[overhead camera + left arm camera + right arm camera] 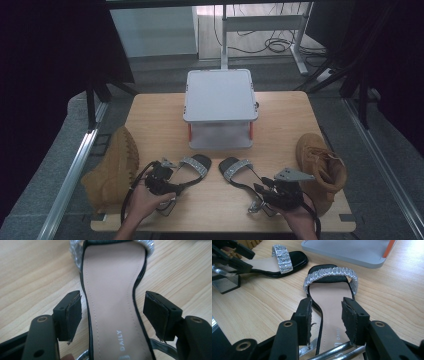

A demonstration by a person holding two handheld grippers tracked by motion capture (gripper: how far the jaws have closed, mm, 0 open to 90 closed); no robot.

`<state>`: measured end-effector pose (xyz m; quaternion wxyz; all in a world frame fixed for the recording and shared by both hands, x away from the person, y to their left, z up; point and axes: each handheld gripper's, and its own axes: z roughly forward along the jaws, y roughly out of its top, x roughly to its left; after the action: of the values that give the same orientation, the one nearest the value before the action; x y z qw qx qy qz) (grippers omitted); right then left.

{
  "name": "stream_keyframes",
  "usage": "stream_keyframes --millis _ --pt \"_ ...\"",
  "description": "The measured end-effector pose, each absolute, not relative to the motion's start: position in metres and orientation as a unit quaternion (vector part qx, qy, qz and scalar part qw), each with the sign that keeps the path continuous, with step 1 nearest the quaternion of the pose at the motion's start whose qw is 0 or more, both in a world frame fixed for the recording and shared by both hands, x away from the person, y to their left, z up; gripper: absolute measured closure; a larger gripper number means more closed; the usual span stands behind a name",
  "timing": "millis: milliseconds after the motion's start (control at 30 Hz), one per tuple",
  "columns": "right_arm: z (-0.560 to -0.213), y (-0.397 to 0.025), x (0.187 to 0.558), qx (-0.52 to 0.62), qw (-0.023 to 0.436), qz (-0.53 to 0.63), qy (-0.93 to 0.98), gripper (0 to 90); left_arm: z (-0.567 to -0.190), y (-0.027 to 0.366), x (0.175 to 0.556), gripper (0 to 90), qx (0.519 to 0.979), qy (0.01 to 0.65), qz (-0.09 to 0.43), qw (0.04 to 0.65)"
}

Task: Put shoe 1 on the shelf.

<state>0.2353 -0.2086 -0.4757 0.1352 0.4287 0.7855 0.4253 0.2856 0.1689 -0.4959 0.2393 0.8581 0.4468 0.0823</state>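
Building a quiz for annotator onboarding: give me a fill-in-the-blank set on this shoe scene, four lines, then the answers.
1. Each gripper's jaws straddle a black ____ with a glittery strap.
2. The left gripper has its jaws ____ around the left sandal.
3. The tan boot at the table's left edge lies on its ____.
4. Behind the right sandal stands a grey two-tier ____.

Missing words: sandal; open; side; rack

High view: above the table's [150, 120] near edge, facing forward and down, far. Left gripper view: close over the left sandal [112, 302], looking along it. Right gripper view: low, close, facing the far edge; both sandals shared with high view.
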Motion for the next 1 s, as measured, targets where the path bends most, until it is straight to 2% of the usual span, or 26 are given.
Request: stream_keyframes --millis 367,533,567,767,867,1000 --pt "-0.474 -0.21 0.238 0.43 0.134 0.424 0.786 55.2 -0.506 0.162 0.292 31.8 0.866 0.452 0.068 0.202" --pt "-0.473 -0.207 0.246 0.436 0.131 0.41 0.79 49.4 -0.508 0.16 0.294 34.9 0.866 0.457 0.063 0.195" --pt "-0.475 -0.205 0.251 0.443 0.133 0.396 0.793 46.0 -0.508 0.16 0.294 35.2 0.865 0.459 0.061 0.192" --pt "-0.479 -0.195 0.264 0.447 0.131 0.348 0.813 40.6 -0.508 0.159 0.294 36.8 0.861 0.469 0.063 0.189" --pt "-0.485 -0.186 0.273 0.444 0.115 0.311 0.833 35.3 -0.508 0.158 0.293 37.4 0.858 0.473 0.066 0.189" --pt "-0.493 -0.18 0.277 0.447 0.104 0.287 0.841 32.7 -0.507 0.157 0.293 38.2 0.857 0.475 0.069 0.187"
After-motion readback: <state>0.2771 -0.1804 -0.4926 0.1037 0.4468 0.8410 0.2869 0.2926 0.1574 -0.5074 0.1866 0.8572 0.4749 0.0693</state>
